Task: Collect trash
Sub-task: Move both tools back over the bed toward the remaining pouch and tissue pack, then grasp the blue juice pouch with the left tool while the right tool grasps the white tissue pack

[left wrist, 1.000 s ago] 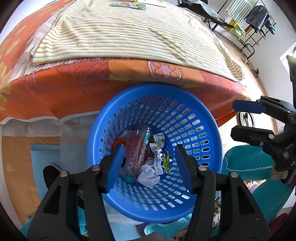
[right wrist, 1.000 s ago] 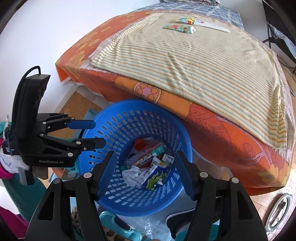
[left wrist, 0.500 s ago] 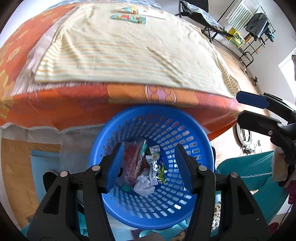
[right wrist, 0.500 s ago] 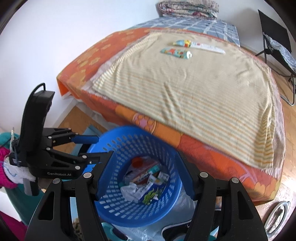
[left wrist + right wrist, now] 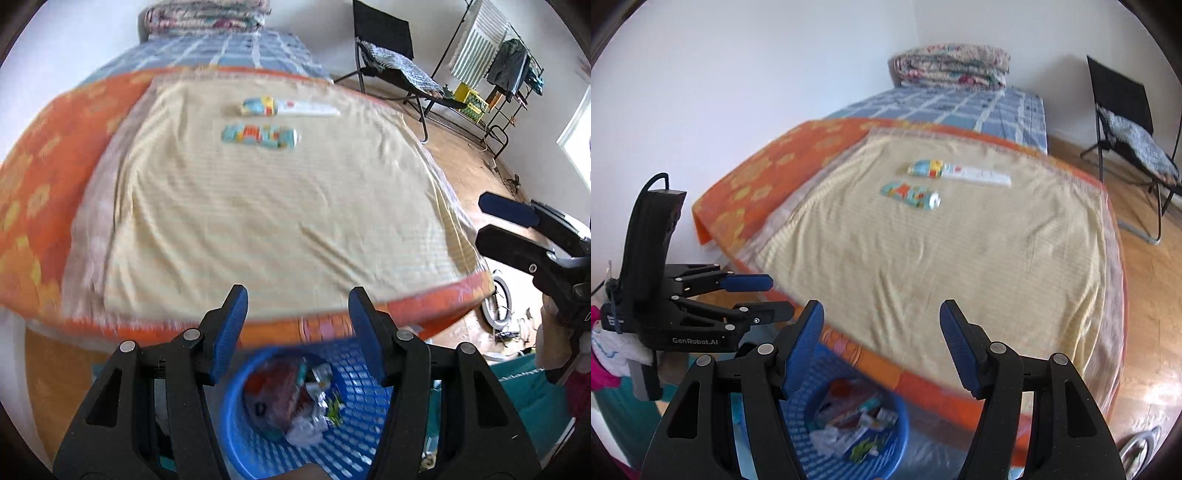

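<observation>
My left gripper [image 5: 293,314] hangs just above the blue basket [image 5: 354,439], its jaws apart with nothing between them. From the basket, going left to right: on its left there is only the drooping orange bedspread [image 5: 44,206] and the floor below it, blurred. In the basket itself lie crumpled wrappers [image 5: 314,402], already collected, so I judge that part of the job done. Beyond the basket, well up the striped sheet [image 5: 258,229], two pieces of trash are still out: a colourful flat wrapper [image 5: 258,136] nearer the basket and, just behind it, a long white and coloured tube [image 5: 291,107]. Those are what is left, as far as I can see. To the right of the basket, my right gripper [image 5: 882,321] is also released and empty, its blue pads standing wide; it too is above the basket's rim and faces up the bed towards the two pieces.

Hard to tell: both views are smeared, so I cannot read any printing on the two pieces or say whether the tube is one thing or two lying end to end. My own tongs cover much of the basket, its bottom edge is cut off, and I cannot count what is in it. The floor around the basket is mostly hidden, so more trash could be there.
</observation>
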`<state>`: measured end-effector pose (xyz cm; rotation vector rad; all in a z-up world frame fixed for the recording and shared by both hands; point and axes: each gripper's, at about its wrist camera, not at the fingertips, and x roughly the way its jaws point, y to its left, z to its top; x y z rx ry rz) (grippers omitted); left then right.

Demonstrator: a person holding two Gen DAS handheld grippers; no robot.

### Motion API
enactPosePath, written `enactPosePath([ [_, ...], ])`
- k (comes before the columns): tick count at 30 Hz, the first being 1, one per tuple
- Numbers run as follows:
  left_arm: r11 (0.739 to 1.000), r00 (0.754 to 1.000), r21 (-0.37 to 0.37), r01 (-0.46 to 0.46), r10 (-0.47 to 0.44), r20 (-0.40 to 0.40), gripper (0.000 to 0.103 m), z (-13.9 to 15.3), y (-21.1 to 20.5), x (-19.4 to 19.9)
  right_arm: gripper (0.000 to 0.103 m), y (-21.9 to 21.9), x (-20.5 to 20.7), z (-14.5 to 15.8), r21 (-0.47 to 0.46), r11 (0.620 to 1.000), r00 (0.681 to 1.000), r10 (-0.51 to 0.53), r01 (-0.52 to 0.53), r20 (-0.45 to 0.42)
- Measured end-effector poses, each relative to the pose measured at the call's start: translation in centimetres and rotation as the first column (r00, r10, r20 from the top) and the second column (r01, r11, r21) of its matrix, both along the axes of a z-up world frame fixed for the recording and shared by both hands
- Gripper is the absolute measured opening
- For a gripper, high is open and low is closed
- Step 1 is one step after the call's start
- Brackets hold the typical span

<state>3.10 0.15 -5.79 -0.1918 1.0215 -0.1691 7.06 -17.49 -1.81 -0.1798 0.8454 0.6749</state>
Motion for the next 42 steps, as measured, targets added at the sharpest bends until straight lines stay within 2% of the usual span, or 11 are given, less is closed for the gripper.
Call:
enactPosePath([
  [6, 1.000, 1.000, -0.005, -0.008, 0.008, 0.024, 0.058, 0.4, 0.1, 4.1, 0.065, -0.3, 4.7, 1.4, 0.041, 0.999, 0.998, 0.010, -0.013, 0.058],
  [11, 0.999, 0.999, -0.029, -0.035, 0.036, 0.022, 0.058, 0.3, 0.8, 7.7, 0.065, -0.9, 10.6, 1.6, 0.093, 0.995, 0.999, -0.036, 0.035, 0.014],
  [17, 0.996, 0.998, -0.063, -0.070, 0.070, 0.004, 0.058, -1.0, 1.6, 12.5, 0.065, -0.5, 17.1, 0.6, 0.096, 0.994, 0.998, -0.053, 0.055, -0.027],
  [23, 0.999, 0.998, -0.017, 0.029, -0.028, 0.057, 0.058, -0.8, 1.4, 17.4, 0.065, 0.6, 22.5, -0.6, 0.073, 0.997, 0.997, -0.033, 0.038, -0.065],
  [30, 0.990, 0.993, -0.084, 0.110, -0.108, 0.038, 0.058, -1.9, 2.1, 23.8, 0.065, 1.4, 28.7, -2.9, 0.118, 0.989, 0.985, -0.075, 0.094, -0.156],
  [33, 0.981, 0.989, -0.132, 0.144, -0.147, -0.010, 0.058, -3.5, 2.4, 25.8, 0.065, 2.1, 30.9, -4.4, 0.114, 0.987, 0.979, -0.090, 0.111, -0.180],
  [42, 0.977, 0.981, -0.151, 0.149, -0.165, -0.098, 0.058, -7.1, 3.6, 28.6, 0.065, 5.0, 35.0, -7.8, 0.134, 0.984, 0.969, -0.087, 0.120, -0.232],
])
